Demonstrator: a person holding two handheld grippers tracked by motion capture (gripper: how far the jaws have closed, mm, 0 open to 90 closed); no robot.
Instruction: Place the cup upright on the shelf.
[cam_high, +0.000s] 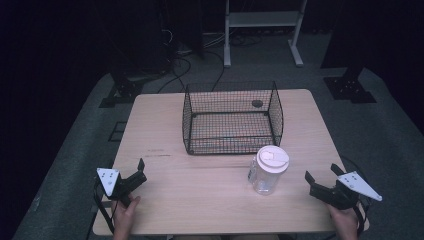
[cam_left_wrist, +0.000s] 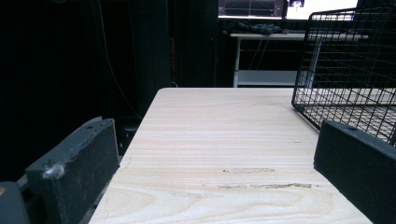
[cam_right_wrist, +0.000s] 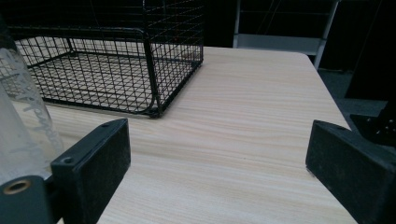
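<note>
Table (cam_high: 210, 200): light wood, in a dark room.
Basket (cam_high: 232, 120): black wire, upright at the table's far middle; a small dark object lies behind it, kind unclear.
Cup (cam_high: 267, 170): clear, white lid, standing just in front of the basket's right near corner, apart from both tools.
Left gripper (cam_high: 136, 172): at the near left edge, jaws spread, holding nothing.
Right gripper (cam_high: 322, 177): at the near right edge, near the cup, jaws spread, holding nothing.
</note>
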